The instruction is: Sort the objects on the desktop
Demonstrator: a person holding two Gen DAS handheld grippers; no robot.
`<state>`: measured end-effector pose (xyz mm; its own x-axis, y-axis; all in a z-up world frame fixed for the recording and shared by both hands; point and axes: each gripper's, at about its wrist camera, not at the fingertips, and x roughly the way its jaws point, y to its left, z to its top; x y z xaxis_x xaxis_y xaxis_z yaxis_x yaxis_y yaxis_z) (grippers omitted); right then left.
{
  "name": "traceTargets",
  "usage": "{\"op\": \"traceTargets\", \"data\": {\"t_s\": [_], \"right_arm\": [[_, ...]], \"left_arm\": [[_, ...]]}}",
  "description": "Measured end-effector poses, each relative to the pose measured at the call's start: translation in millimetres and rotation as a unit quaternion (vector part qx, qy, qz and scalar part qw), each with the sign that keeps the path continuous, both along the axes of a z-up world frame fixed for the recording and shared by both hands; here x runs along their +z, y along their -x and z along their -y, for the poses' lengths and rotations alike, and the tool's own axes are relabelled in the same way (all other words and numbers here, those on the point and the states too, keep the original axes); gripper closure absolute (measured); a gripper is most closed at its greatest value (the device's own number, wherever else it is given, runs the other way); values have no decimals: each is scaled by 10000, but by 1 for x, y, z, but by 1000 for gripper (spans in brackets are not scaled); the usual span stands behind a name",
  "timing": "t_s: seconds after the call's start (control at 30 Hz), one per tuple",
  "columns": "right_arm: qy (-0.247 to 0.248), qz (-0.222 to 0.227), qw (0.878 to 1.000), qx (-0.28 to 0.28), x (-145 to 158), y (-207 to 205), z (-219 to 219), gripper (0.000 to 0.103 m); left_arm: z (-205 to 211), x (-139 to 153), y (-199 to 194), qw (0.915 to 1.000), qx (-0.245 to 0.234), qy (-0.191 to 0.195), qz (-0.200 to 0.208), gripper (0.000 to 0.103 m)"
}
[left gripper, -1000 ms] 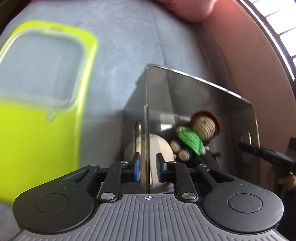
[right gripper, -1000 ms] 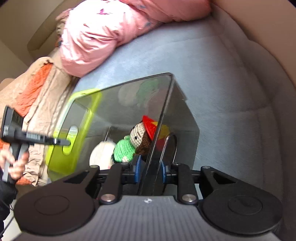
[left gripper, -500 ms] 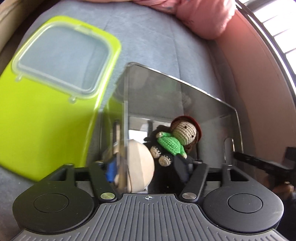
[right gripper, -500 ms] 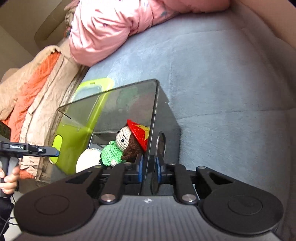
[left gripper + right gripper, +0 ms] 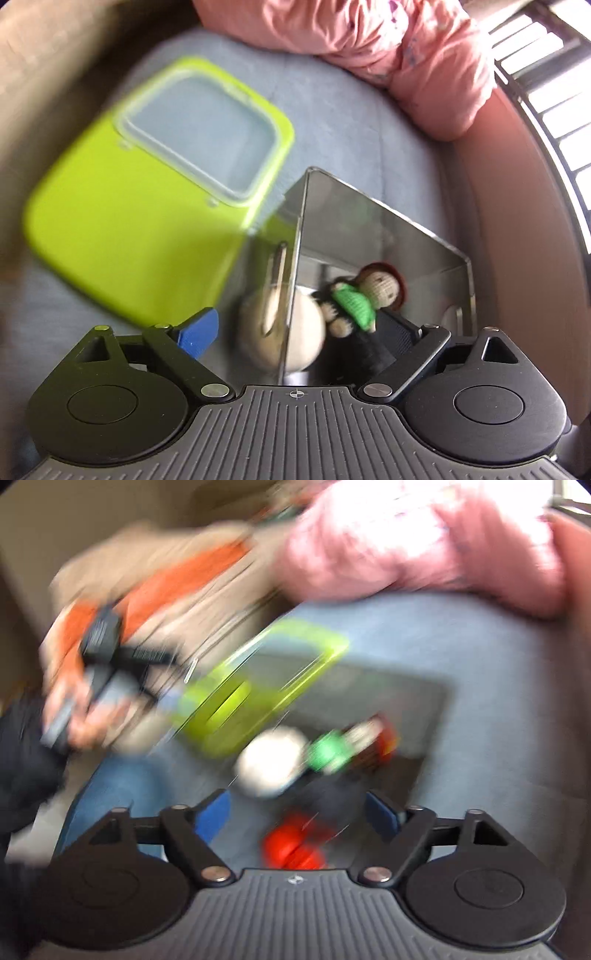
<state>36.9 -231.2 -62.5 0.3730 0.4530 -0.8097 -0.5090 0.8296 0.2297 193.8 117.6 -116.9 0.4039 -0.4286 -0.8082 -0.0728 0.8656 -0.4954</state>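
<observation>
Left tool (image 5: 306, 328) and right tool (image 5: 299, 812) both gape wide, holding nothing; pull straight back, clear of the clear box (image 5: 376, 258) at 12 o'clock.

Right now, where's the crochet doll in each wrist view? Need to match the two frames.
Left wrist: crochet doll lies right of centre, inside the clear box, beside the white ball.
Right wrist: crochet doll sits at centre, heavily blurred, just right of the white ball.
Shared landmark: the lime-green lid, upper left of the doll in both views.
</observation>
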Motion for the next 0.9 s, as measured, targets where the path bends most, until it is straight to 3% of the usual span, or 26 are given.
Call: {"op": "traceTargets", "data": {"t_s": [0.07, 0.17, 0.23, 0.3, 0.37, 0.43, 0.6, 0.8, 0.87, 0.9], "right_arm": [[656, -139, 9973, 303, -26, 8, -32, 19], [1897, 161, 9774, 916, -75, 16, -82, 26], [2561, 424, 9562, 1352, -105, 22, -107, 23], [3167, 854, 9278, 1777, -130, 33, -126, 10], [3677, 1138, 8927, 2343, -153, 45, -144, 15], [3906, 990, 8788, 2555, -171, 49, -156, 25], [4032, 906, 8735, 2575, -190, 44, -162, 20], [3714, 683, 8958, 2345, -197, 26, -152, 22], [3636, 634, 9018, 2249, -190, 23, -146, 30], [3598, 610, 9047, 2201, -187, 21, -142, 50]], "left_arm": [[7, 18, 16, 9993, -288, -224, -9, 6], [26, 33, 40, 9953, -898, -358, -97, 5], [39, 38, 58, 9908, -1294, -358, -179, 4], [46, 39, 71, 9886, -1425, -431, -208, 4], [54, 40, 85, 9862, -1556, -504, -237, 4], [54, 42, 93, 9871, -1513, -478, -212, 4], [45, 39, 95, 9911, -1248, -348, -322, 4], [53, 31, 99, 9896, -1367, -275, -346, 4], [54, 32, 100, 9897, -1365, -276, -339, 4], [55, 33, 101, 9895, -1383, -269, -327, 4]]}}
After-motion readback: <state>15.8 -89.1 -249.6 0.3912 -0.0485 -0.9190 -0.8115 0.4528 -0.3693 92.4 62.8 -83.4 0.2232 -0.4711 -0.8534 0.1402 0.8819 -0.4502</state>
